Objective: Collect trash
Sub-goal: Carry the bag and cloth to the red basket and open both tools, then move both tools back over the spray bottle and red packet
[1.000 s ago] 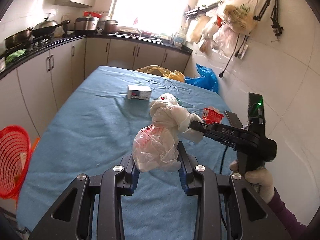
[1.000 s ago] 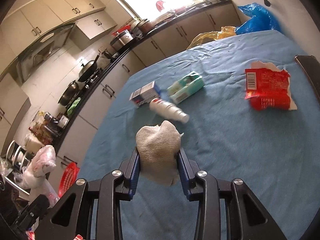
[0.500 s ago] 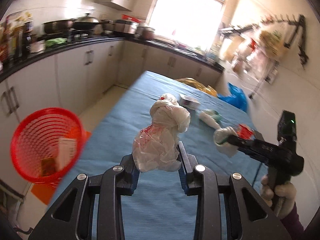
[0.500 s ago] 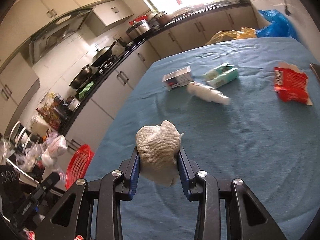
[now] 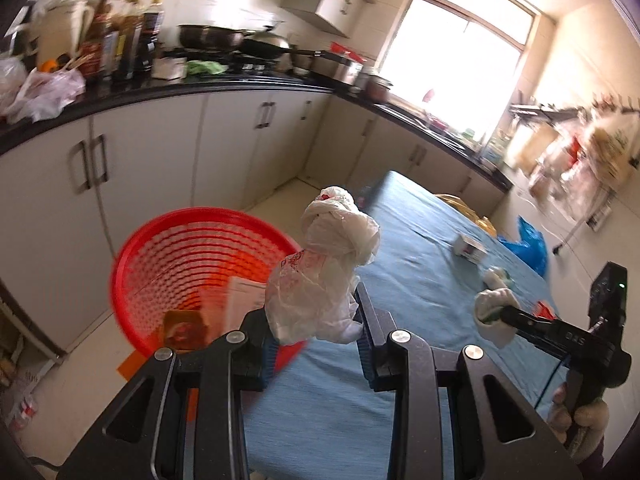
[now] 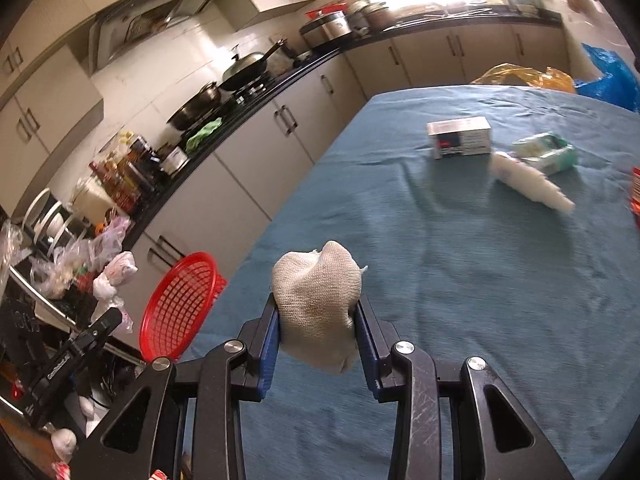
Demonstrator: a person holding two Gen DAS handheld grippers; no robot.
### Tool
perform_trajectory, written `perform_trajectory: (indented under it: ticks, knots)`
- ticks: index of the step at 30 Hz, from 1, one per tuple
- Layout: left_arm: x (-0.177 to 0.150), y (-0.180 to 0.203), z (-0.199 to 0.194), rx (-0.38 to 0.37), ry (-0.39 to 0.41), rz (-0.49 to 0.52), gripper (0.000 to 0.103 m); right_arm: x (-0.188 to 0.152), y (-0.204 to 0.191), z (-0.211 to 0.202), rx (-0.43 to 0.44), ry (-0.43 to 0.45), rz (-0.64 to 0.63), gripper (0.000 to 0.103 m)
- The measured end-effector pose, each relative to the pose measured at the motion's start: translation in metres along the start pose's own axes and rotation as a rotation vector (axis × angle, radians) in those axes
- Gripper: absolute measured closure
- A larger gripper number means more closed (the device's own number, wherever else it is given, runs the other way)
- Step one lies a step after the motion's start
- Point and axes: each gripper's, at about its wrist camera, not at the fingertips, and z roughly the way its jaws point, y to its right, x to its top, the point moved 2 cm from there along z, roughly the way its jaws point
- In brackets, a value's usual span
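Two views. Left wrist: the left gripper (image 5: 316,336) clamps a knotted plastic bag (image 5: 324,272) upright; the red basket (image 5: 160,256) lies just left and below. Right wrist: the right gripper (image 6: 318,340) pinches a cloth wad (image 6: 318,304) over the table (image 6: 460,300); the basket sits farther left.

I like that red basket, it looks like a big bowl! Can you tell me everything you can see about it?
The red basket is round, of plastic-looking lattice, with a solid rim and an open top. It sits low beside the blue table's edge, by the white cabinets. It looks tipped toward the left camera. Inside lie a white card or paper and a brownish packet. Neither gripper touches it.
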Motion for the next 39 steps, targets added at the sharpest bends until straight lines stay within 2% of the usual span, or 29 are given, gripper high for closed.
perform_trajectory:
  ticks: [6,12,21,23,28,30,35,39]
  knots:
    - [0.002,-0.038,0.0,0.059,-0.008,-0.054,0.071,0.003,-0.031,0.02,0.044,-0.023,-0.048,0.064]
    - [0.003,-0.071,0.0,0.113,-0.013,-0.094,0.071,0.008,-0.073,0.053,0.135,-0.063,-0.071,0.064]
    - [0.005,-0.081,0.016,0.11,-0.048,-0.102,0.071,0.016,-0.149,0.122,0.313,-0.143,-0.08,0.064]
    - [0.006,-0.081,0.018,0.11,-0.053,-0.096,0.071,0.015,-0.16,0.135,0.326,-0.158,-0.087,0.063]
    - [0.008,-0.082,0.017,0.121,-0.044,-0.081,0.068,0.009,-0.163,0.163,0.349,-0.213,-0.047,0.061]
    - [0.009,-0.082,0.015,0.115,-0.04,-0.086,0.065,0.006,-0.162,0.168,0.353,-0.227,-0.033,0.056]
    - [0.009,-0.079,0.009,0.113,-0.033,-0.08,0.058,0.008,-0.154,0.161,0.361,-0.211,-0.014,0.044]
    - [0.01,-0.076,0.004,0.11,-0.026,-0.081,0.056,0.012,-0.142,0.149,0.35,-0.19,-0.002,0.044]
